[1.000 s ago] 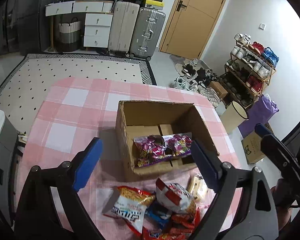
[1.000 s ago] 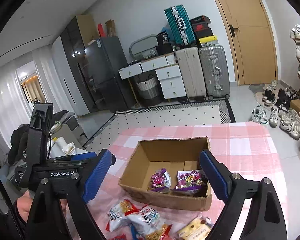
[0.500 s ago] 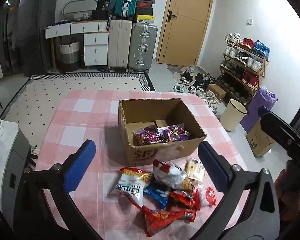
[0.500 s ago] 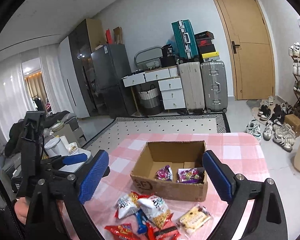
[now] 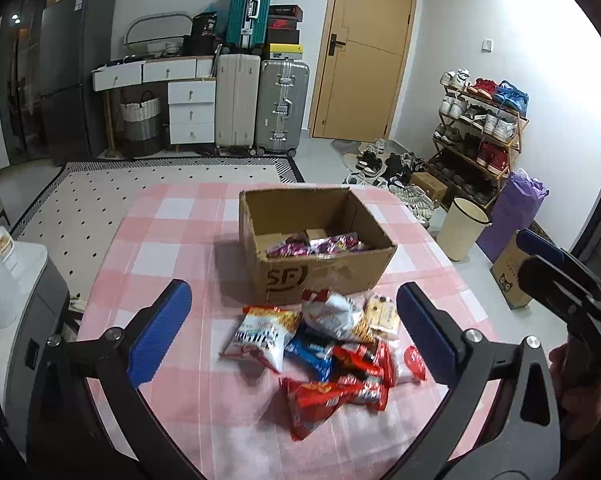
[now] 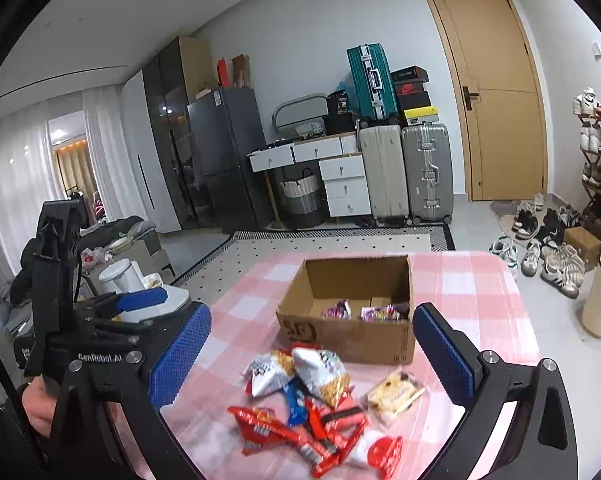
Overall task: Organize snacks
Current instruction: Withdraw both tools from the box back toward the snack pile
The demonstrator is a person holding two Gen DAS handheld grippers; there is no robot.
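Both tools, left tool point(image 5: 292, 328) wide open and right tool point(image 6: 312, 352) opening with nothing between its jaws, hover before the cardboard box point(image 5: 312, 240); best take one packet from the snack pile point(image 5: 332, 344) just in front of it, pinching its edge.

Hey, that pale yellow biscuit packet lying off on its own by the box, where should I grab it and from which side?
The biscuit packet lies flat at the pile's edge, nearest the right gripper, whose jaws are opening and empty. Probably come from above and pinch across its short width at the middle. Its side away from the pile is clear of other packets.
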